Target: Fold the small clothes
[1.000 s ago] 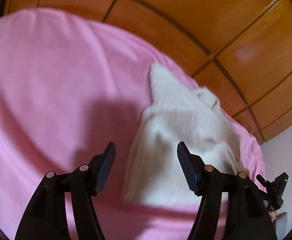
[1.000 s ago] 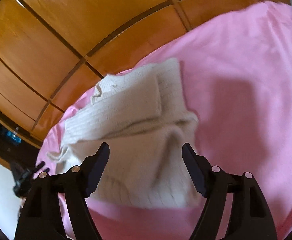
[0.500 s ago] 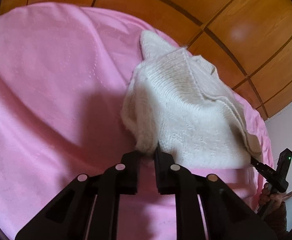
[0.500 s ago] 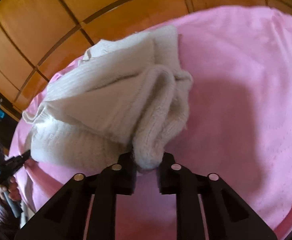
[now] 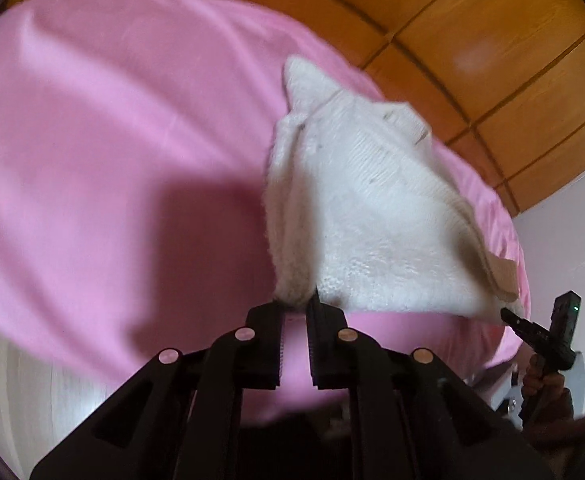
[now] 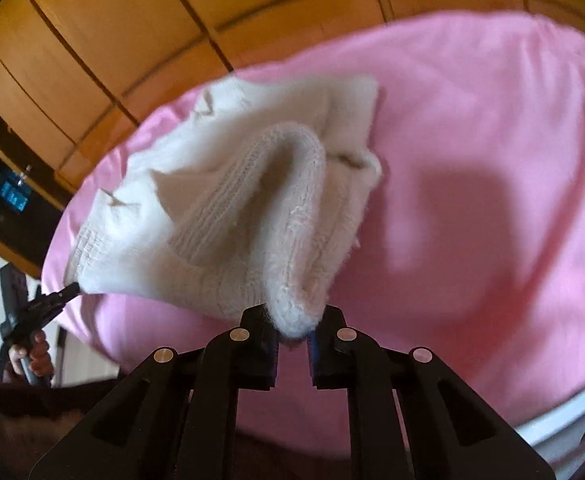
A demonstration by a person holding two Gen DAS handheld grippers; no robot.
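A small cream knit sweater (image 5: 364,208) lies partly lifted over a pink sheet (image 5: 112,140). My left gripper (image 5: 296,308) is shut on one near corner of its hem. My right gripper (image 6: 294,326) is shut on the other near corner of the sweater (image 6: 228,208), where the fabric bunches into a thick fold. Each gripper shows in the other's view: the right one (image 5: 512,316) at the sweater's right corner, the left one (image 6: 66,292) at its left corner. The hem hangs stretched between them above the sheet, and the far part still rests on the sheet.
The pink sheet (image 6: 492,160) covers a bed. Wooden panelling (image 5: 472,40) rises behind it, also in the right wrist view (image 6: 172,20). A white wall (image 5: 572,248) is at the far right. The bed's near edge drops off just below both grippers.
Both grippers were open over the flat sweater a second ago. They have closed on the near hem corners and lifted and pulled them back toward me; the sweater now hangs between them.
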